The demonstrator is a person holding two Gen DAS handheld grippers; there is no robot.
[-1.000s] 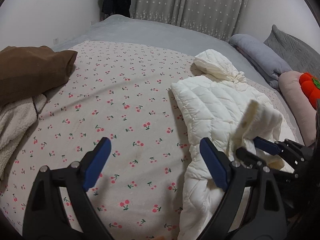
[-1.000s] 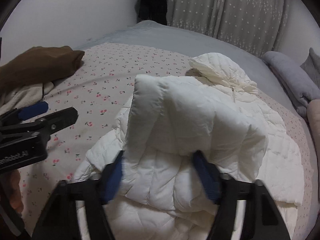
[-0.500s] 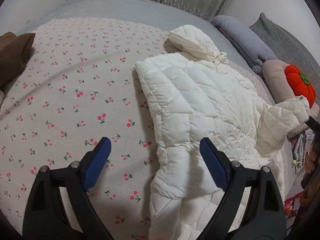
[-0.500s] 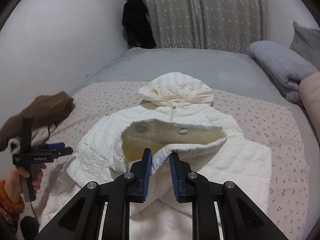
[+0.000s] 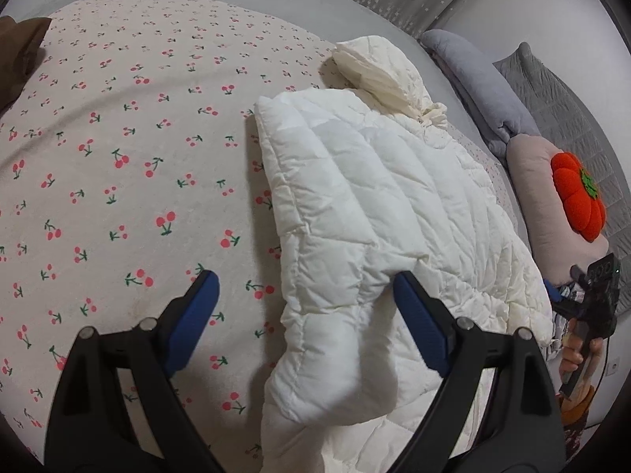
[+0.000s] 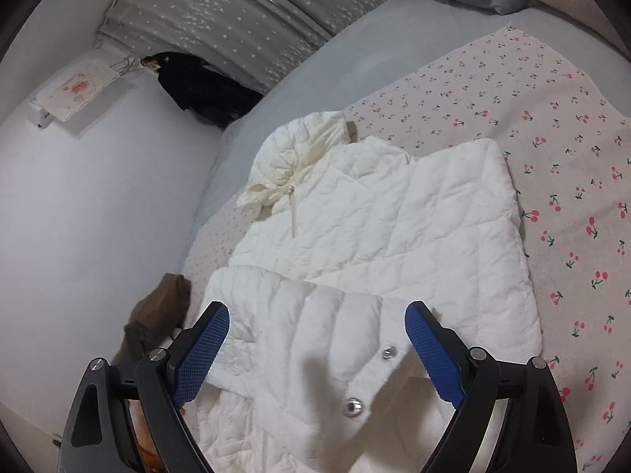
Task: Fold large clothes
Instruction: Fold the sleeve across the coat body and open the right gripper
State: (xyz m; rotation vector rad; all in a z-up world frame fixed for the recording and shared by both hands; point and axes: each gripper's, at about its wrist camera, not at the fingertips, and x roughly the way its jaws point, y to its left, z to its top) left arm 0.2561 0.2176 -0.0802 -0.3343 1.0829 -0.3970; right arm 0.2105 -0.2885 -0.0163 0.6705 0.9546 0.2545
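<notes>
Jacket (image 5: 378,197) flat on cherry-print bedsheet (image 5: 118,138), sleeve (image 6: 299,335) folded across body. Right gripper (image 6: 315,351) jaws just sprung apart, sleeve loose between. Left gripper (image 5: 303,315) spread, empty over near edge. Next: pinch hem corners evenly, fold toward hood (image 5: 374,67).

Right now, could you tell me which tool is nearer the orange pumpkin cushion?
Right. The right tool, its jaws just opening off the cuff, is close beside the orange pumpkin cushion; the left tool is across the white jacket, over its opposite sleeve.

A home bedroom: bed (image 5: 118,138), pillows (image 5: 473,75), curtains (image 6: 236,12).
</notes>
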